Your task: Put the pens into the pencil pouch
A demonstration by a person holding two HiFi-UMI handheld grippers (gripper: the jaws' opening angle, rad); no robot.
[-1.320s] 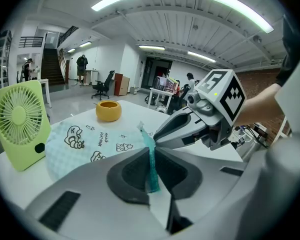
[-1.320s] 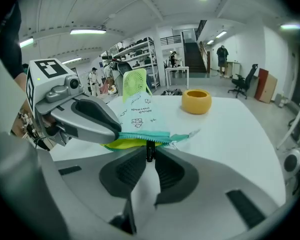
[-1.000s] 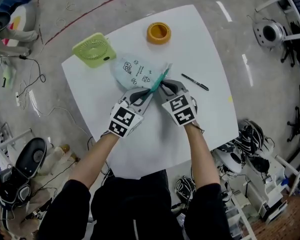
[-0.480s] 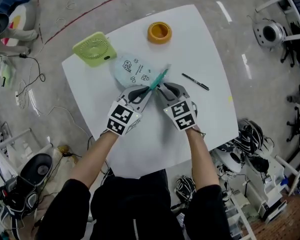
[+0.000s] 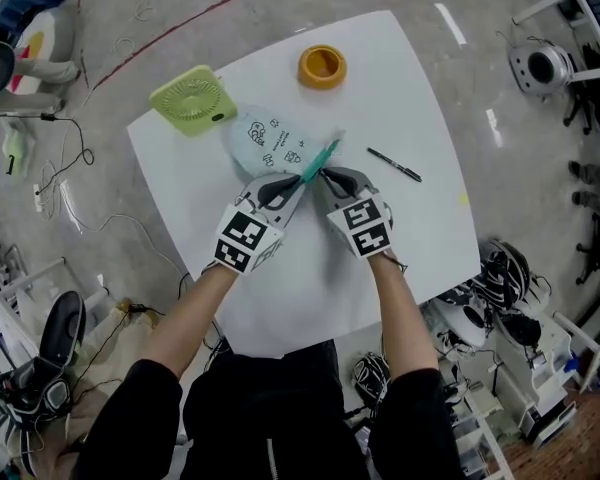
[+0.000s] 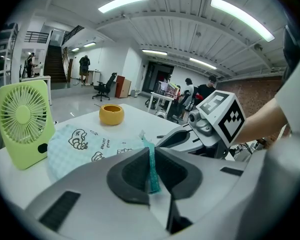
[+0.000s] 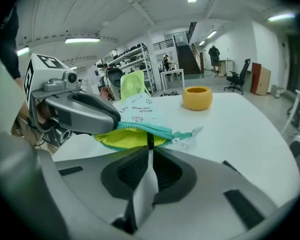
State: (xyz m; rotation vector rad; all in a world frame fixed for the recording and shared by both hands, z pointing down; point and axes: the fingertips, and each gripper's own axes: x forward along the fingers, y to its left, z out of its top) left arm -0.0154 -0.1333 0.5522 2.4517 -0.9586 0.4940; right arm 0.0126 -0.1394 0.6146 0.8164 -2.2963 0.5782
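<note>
Your left gripper has its jaws pinched shut on the teal zipper edge of the one pencil pouch, whose body lies on the table just beyond both pairs of fingertips. Your right gripper has just been closing its jaws, and they nip the pouch's near lip, so the mouth gapes on yellow-green lining. One pen shows, lying near and to the right of your right fingers. Past the pouch stand one green fan and one orange cup.
</note>
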